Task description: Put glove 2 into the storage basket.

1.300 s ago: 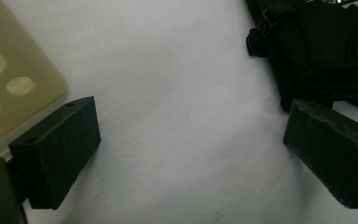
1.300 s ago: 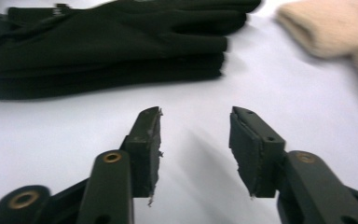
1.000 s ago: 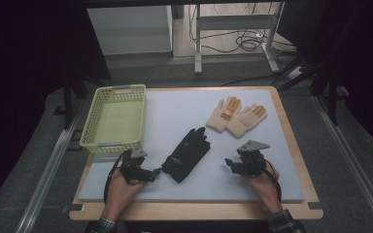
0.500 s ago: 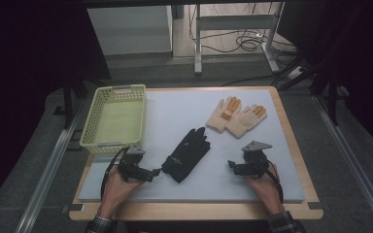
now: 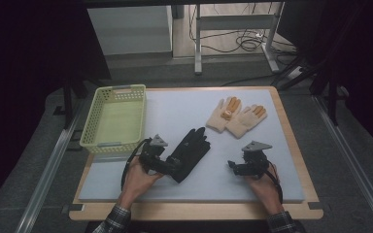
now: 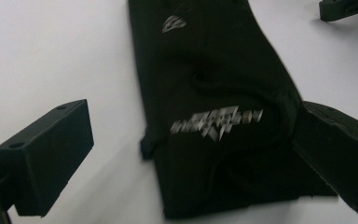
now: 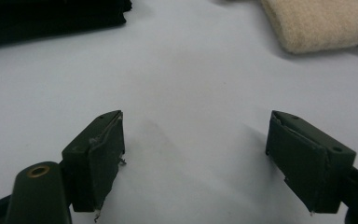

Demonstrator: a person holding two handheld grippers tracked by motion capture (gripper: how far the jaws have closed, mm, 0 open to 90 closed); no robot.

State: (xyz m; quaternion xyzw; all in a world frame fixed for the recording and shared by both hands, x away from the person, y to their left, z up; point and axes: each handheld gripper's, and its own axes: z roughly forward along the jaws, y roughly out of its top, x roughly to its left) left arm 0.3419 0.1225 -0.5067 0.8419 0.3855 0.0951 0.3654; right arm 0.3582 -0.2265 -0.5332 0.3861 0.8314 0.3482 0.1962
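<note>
A black glove (image 5: 190, 151) lies palm down mid-table, fingers pointing away. My left gripper (image 5: 174, 167) is at its near cuff. In the left gripper view the gripper (image 6: 193, 128) is open wide, with the printed cuff of the glove (image 6: 214, 84) between the jaws and the right-hand jaw touching the glove's edge. A pair of tan gloves (image 5: 236, 115) with orange fingertips lies at the far right. My right gripper (image 5: 232, 166) rests on the mat right of the black glove. It is open (image 7: 193, 140) over bare mat, with nothing between its jaws.
A pale green basket (image 5: 97, 127) stands at the table's left side, just beyond my left hand. The grey mat (image 5: 175, 109) covers a wooden table. In the right gripper view, the black glove (image 7: 51, 18) and one tan glove (image 7: 317, 23) lie ahead.
My left gripper has slid right and slightly forward, so its open jaws now straddle the black glove's cuff. The right gripper has barely moved.
</note>
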